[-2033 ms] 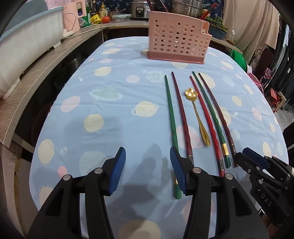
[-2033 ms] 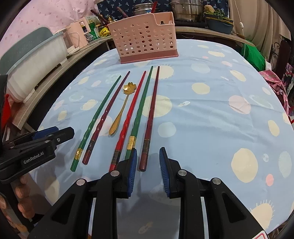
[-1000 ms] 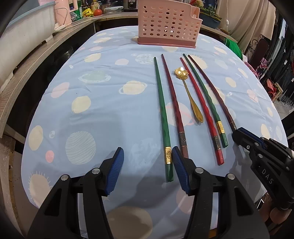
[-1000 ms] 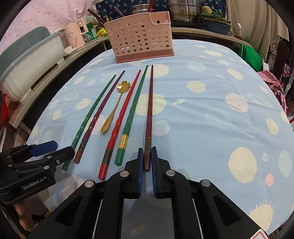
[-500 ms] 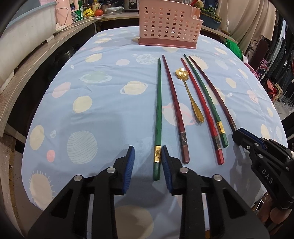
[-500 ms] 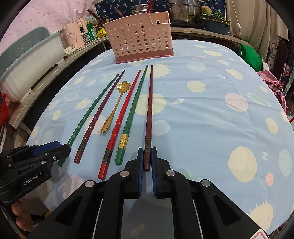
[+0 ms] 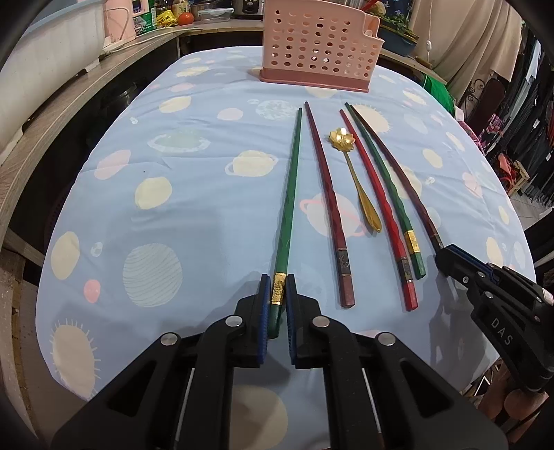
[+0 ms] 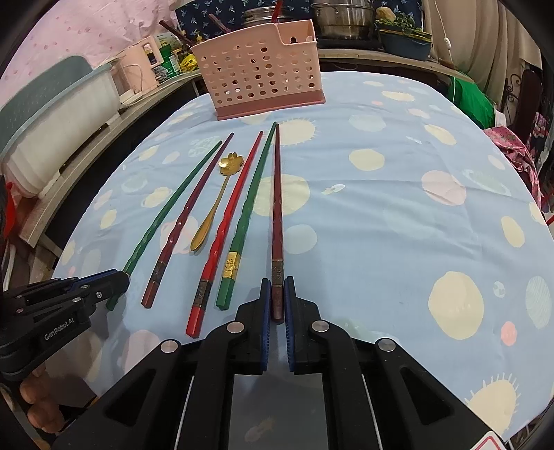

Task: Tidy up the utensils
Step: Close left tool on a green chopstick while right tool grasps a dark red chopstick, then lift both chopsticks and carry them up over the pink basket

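Note:
Five long chopsticks and a gold flower-bowled spoon [image 7: 356, 180] lie side by side on the blue planet-print tablecloth, pointing at the pink perforated utensil holder [image 7: 318, 45] at the far end. My left gripper [image 7: 278, 294] is closing on the leftmost green chopstick [image 7: 290, 194], its blue pads against the gold-banded near end. My right gripper [image 8: 277, 297] is shut on the near end of the rightmost dark red chopstick [image 8: 277, 207]. Between them lie a maroon chopstick [image 7: 327, 194], a bright red one [image 7: 377, 204] and a second green one [image 7: 384, 173]. All the chopsticks rest on the cloth.
A wooden counter [image 7: 69, 100] curves along the left with a white tub [image 8: 59, 138], bottles and small appliances. Steel pots [image 8: 342, 17] stand behind the holder. Clothes and a green bundle [image 8: 471, 100] sit off the right side. The table's near edge runs just under both grippers.
The left jaws have narrowed from wide apart onto the green chopstick, whose near end swung a little left. The right gripper closed on the dark red chopstick earlier and has stayed still.

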Demonstrator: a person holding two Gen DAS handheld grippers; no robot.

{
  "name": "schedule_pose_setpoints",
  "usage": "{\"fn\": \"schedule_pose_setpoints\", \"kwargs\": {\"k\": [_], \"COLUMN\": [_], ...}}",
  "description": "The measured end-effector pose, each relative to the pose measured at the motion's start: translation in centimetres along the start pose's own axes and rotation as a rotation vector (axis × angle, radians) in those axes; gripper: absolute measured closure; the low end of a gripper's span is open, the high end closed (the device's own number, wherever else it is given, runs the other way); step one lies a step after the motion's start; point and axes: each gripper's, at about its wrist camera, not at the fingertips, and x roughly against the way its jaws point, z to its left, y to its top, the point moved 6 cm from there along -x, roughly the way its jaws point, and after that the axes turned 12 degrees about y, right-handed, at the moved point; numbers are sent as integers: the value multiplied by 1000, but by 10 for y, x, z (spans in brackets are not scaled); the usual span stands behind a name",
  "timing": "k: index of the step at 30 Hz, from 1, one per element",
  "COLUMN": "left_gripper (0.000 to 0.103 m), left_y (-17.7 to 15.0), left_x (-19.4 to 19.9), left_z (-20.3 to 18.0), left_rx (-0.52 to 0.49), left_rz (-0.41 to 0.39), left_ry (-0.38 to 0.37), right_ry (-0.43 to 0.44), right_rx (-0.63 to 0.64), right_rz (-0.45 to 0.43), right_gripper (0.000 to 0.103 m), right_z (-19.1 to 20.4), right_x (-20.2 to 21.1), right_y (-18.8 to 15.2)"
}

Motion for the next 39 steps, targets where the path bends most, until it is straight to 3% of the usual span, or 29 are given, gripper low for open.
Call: {"fn": "schedule_pose_setpoints", "kwargs": {"k": [15,30,35,37,39], "left_gripper": [95,99,98,94,78], "left_y": [15,63,58,48,37], "left_x": [18,66,56,42,28], "left_z": [8,24,27,26,22], "left_rx": [39,82,86,78,59], "left_rz": [-28,-144,-129,-97,-68], "left_ry": [-14,-46,-43,-51,-56], "right_ry": [14,41,39,40,42], "right_rx": [-26,-20,-18,-23,-30], "right_rz": [-66,-220,-236,-227,-217], "right_gripper": [96,96,96,96,96], "right_z": [-6,-3,-5,-5,-6], "right_x": [26,82,87,86,84], "right_y": [20,79,86,86,83]}}
